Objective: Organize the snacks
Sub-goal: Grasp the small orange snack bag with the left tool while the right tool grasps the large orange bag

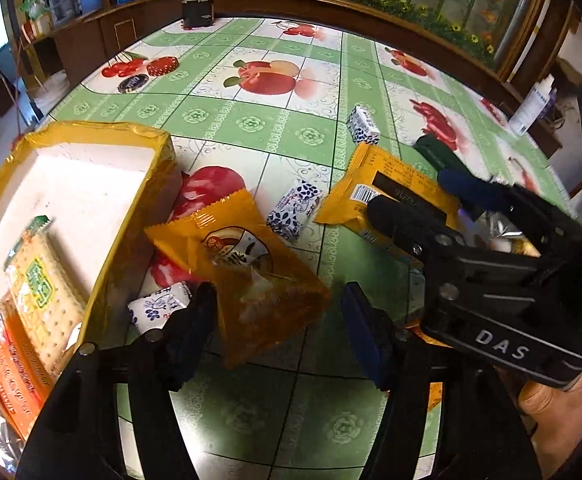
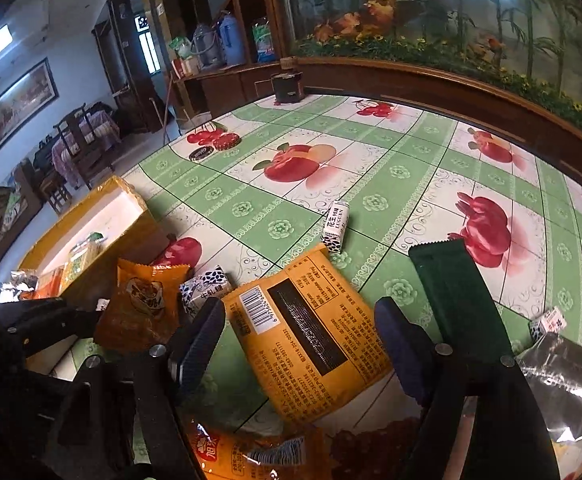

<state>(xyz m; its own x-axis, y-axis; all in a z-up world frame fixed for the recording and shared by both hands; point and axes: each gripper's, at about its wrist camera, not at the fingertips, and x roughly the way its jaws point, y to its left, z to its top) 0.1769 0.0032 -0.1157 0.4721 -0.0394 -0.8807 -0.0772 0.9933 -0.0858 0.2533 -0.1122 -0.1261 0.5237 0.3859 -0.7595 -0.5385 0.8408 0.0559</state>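
An orange snack packet point(image 1: 251, 272) lies on the fruit-print tablecloth, and my left gripper point(image 1: 279, 320) stands open astride its near end; the left finger touches it, the right pad stays clear. Left of it sits a yellow-rimmed white box point(image 1: 103, 128) holding a cracker pack point(image 1: 43, 280) and an orange-red packet point(image 1: 11, 364). My right gripper point(image 2: 303, 344) is open around a yellow packet point(image 2: 311, 340) that lies barcode side up. A dark green packet point(image 2: 455, 292) lies to its right. Blue-and-white candies point(image 2: 335, 226) are scattered about.
A silver wrapper point(image 2: 563, 384) and another orange packet point(image 2: 251, 456) lie near the front edge. A small black box point(image 1: 199, 12) stands at the table's far edge against a wooden cabinet. A white bottle point(image 1: 531, 108) stands at the right. A dark round lid point(image 1: 133, 83) lies far left.
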